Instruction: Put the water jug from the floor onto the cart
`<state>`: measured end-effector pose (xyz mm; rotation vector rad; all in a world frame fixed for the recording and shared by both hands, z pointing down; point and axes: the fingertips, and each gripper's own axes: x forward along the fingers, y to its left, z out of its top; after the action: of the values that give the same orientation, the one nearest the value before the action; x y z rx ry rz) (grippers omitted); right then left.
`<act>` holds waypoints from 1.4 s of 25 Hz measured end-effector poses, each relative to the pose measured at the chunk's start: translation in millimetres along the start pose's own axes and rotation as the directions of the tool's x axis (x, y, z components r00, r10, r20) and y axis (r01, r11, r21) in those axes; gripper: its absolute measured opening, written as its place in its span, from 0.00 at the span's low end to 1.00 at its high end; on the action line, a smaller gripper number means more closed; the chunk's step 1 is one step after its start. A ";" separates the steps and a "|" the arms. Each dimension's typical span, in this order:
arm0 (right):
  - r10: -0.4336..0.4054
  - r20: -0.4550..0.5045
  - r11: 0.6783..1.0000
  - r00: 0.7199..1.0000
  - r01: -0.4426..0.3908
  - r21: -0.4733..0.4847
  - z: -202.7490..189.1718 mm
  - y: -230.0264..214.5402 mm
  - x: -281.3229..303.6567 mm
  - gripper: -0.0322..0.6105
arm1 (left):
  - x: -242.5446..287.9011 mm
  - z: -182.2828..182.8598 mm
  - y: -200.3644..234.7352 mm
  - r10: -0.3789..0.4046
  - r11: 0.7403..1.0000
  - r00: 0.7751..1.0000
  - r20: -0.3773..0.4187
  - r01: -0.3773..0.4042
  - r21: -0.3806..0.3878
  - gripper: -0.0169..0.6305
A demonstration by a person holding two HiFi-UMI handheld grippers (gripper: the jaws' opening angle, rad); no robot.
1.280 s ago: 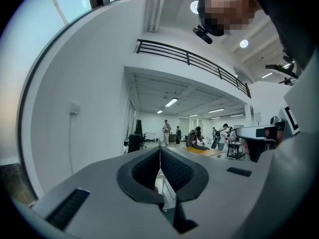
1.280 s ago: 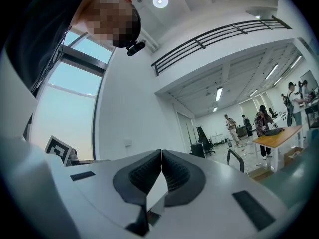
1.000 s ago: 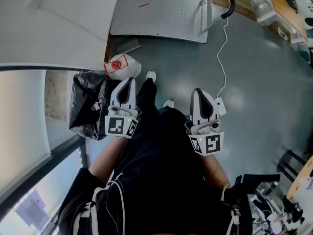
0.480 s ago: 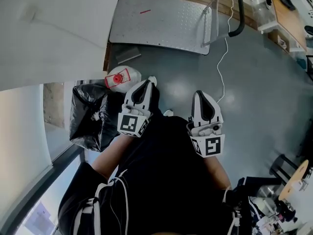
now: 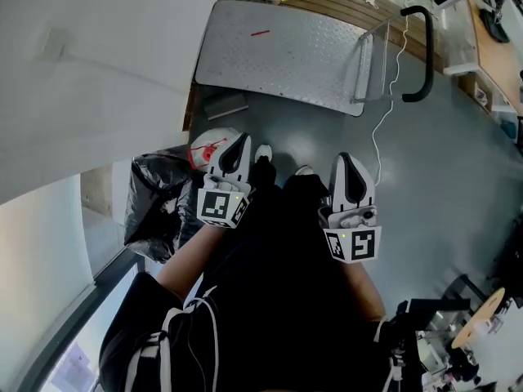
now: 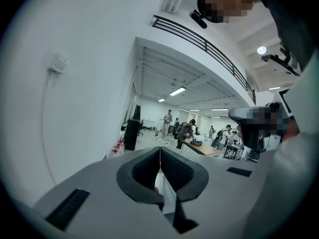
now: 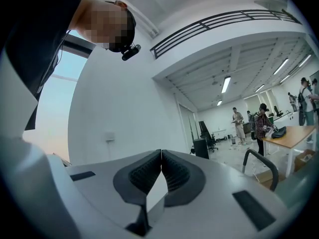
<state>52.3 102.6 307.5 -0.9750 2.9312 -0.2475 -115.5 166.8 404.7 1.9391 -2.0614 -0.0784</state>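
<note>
The water jug (image 5: 206,145), clear with a red cap, stands on the grey floor by the wall, just left of my left gripper (image 5: 242,140), which covers part of it. The cart's grey metal platform (image 5: 278,51) lies ahead, with its black handle (image 5: 422,51) at the right end. My right gripper (image 5: 348,160) is held level beside the left one, over the person's legs. Both grippers are shut with nothing between their jaws, as the left gripper view (image 6: 160,156) and right gripper view (image 7: 161,158) show. The cart handle (image 7: 260,159) also appears in the right gripper view.
A black bin bag (image 5: 154,201) sits against the wall left of the jug. A white cable (image 5: 382,129) runs across the floor from the cart handle. The person's white shoes (image 5: 263,151) point toward the cart. Desks and people stand far off.
Both grippers have moved forward toward the cart. The jug now lies right beside the left gripper and is partly covered by it. The cart handle has come fully into view.
</note>
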 end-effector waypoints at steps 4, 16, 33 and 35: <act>0.139 0.047 0.990 0.989 -0.139 -0.003 20.2 -1.0 24.4 0.07 | 20.2 -23.4 22.5 0.088 0.992 0.994 -0.066 -0.094 -0.087 0.05; 0.343 0.105 0.939 0.933 -0.340 -0.044 42.1 20.2 77.0 0.07 | 8.1 -143.3 117.3 0.302 0.939 0.917 -0.260 -0.333 -0.082 0.06; 0.342 0.009 0.932 0.940 -0.338 -0.128 9.3 76.2 98.8 0.07 | -35.4 -365.1 202.2 0.210 0.862 0.727 -0.654 -0.453 -0.227 0.22; 0.343 -0.004 0.931 0.939 -0.340 -0.135 0.5 82.1 97.4 0.07 | -41.0 -385.0 206.6 0.186 0.860 0.709 -0.680 -0.452 -0.236 0.23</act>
<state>-74.2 109.1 294.5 -0.4552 3.0617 -0.0257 -213.5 289.5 814.5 1.1093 -1.7060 0.2153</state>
